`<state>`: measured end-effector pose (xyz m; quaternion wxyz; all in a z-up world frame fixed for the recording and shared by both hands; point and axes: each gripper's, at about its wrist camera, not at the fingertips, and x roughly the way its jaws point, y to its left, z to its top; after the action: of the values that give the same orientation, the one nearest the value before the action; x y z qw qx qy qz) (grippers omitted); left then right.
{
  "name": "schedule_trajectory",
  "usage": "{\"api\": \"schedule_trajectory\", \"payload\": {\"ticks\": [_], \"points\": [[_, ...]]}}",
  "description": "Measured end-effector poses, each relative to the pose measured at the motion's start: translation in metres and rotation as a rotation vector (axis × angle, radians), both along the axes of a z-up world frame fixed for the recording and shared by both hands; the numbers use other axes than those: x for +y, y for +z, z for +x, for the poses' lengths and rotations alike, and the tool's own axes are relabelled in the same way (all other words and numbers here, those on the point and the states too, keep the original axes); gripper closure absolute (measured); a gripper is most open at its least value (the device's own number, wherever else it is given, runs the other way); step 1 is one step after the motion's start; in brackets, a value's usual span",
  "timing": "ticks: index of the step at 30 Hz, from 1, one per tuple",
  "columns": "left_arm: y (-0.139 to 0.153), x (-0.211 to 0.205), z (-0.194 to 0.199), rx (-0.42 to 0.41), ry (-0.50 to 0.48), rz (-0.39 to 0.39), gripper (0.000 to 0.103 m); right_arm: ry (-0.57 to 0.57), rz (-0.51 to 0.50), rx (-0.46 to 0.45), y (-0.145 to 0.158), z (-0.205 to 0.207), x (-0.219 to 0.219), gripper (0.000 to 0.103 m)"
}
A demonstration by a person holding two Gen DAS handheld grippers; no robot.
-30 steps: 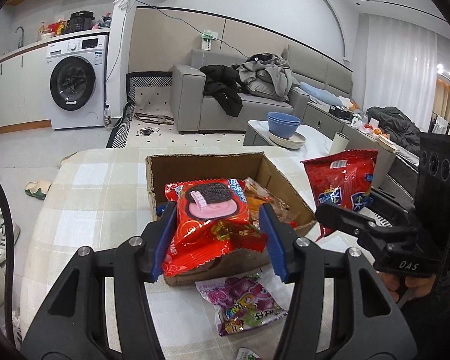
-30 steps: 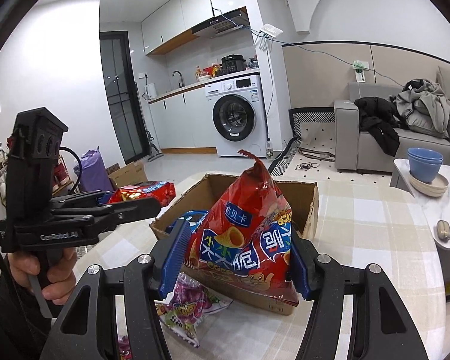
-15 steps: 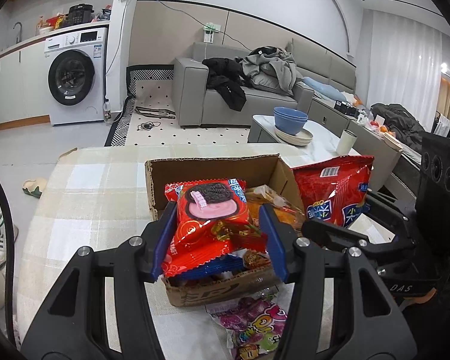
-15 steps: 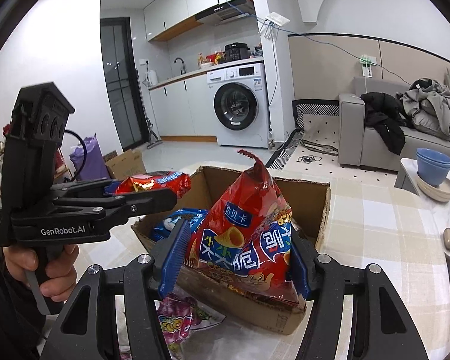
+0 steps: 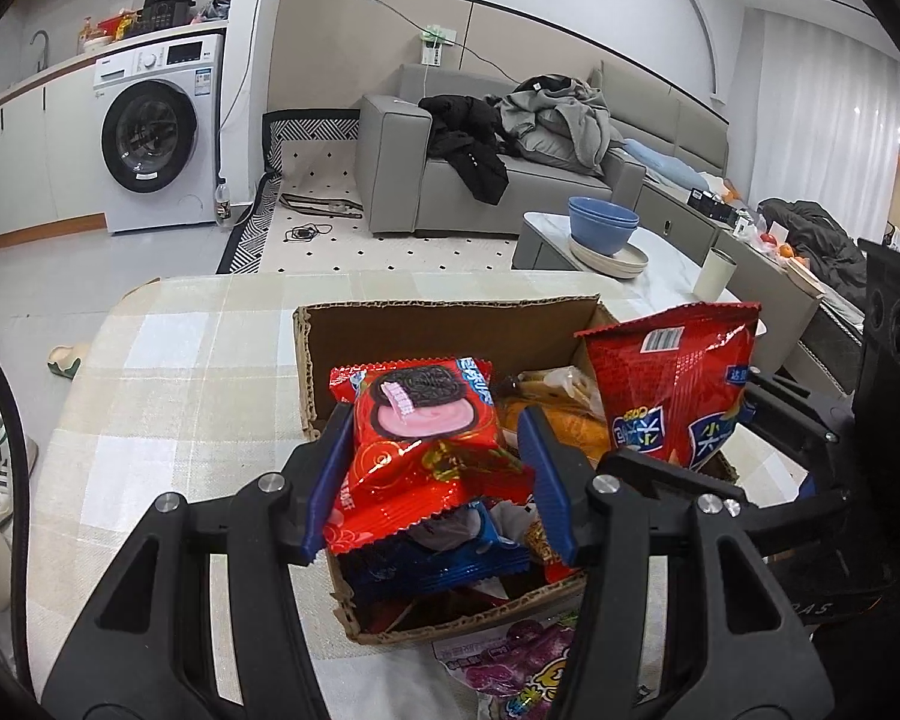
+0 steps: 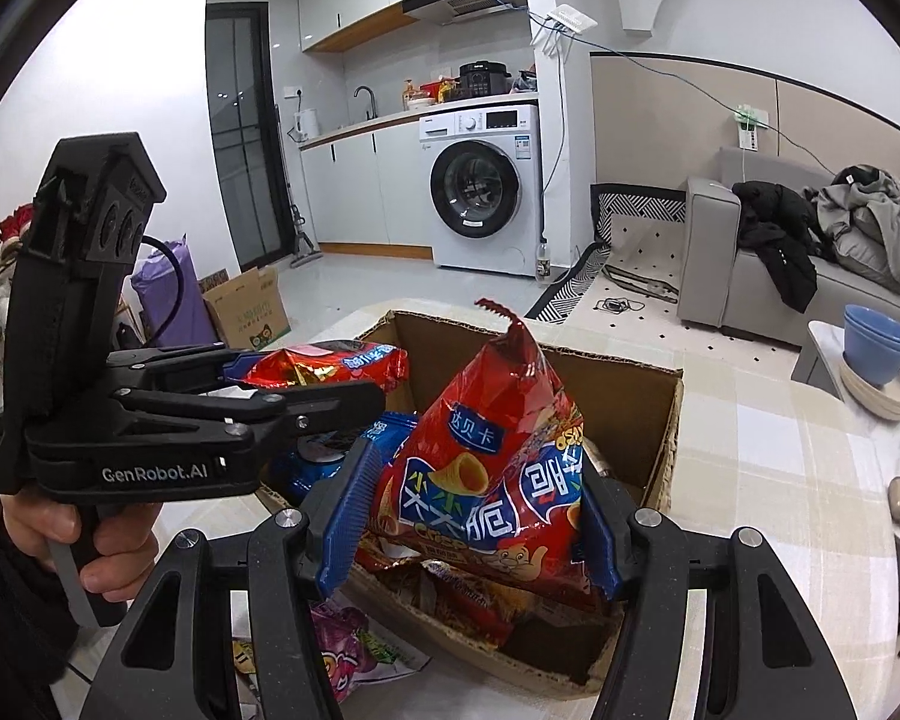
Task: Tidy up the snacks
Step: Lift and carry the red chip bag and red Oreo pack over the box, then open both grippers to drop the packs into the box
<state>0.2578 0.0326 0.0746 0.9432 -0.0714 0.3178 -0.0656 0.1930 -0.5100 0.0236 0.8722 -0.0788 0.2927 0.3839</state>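
1. My left gripper (image 5: pixel 435 474) sits low centre in the left wrist view; its blue fingers (image 5: pixel 330 480) are clamped on a red cookie pack (image 5: pixel 423 450), held over the box (image 5: pixel 450 330); in the right wrist view the same pack (image 6: pixel 330 367) shows at centre left, gripped by that tool.
2. My right gripper (image 6: pixel 468 516) is clamped on a red chip bag (image 6: pixel 492 468); the bag stands upright, its crimped top pointing up, above the near right part of the box (image 6: pixel 666 420); from the left wrist view it (image 5: pixel 672 390) hangs at the right edge.
3. Inside the box I see a blue pack (image 5: pixel 450 558) under the cookie pack, and orange snacks (image 5: pixel 564 414) behind.
4. A purple candy bag (image 5: pixel 510 660) lies on the checked tablecloth (image 5: pixel 180 390), touching the near wall of the box, at the bottom of the frame.
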Motion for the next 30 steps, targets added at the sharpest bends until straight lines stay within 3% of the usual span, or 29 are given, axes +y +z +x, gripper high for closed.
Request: {"api": "schedule_trajectory", "payload": {"ticks": [15, 21, 30], "points": [[-0.018, -0.006, 0.019, 0.001, 0.006, 0.046, 0.051, -0.011, -0.081, -0.022, -0.007, 0.015, 0.015, 0.04], [-0.021, -0.008, 0.028, 0.006, 0.008, 0.027, 0.051, -0.037, -0.096, -0.08, -0.005, 0.014, 0.015, 0.03], [-0.024, -0.011, 0.034, 0.014, -0.012, 0.036, 0.051, -0.047, -0.06, -0.065, -0.004, 0.005, -0.001, 0.024]]}}
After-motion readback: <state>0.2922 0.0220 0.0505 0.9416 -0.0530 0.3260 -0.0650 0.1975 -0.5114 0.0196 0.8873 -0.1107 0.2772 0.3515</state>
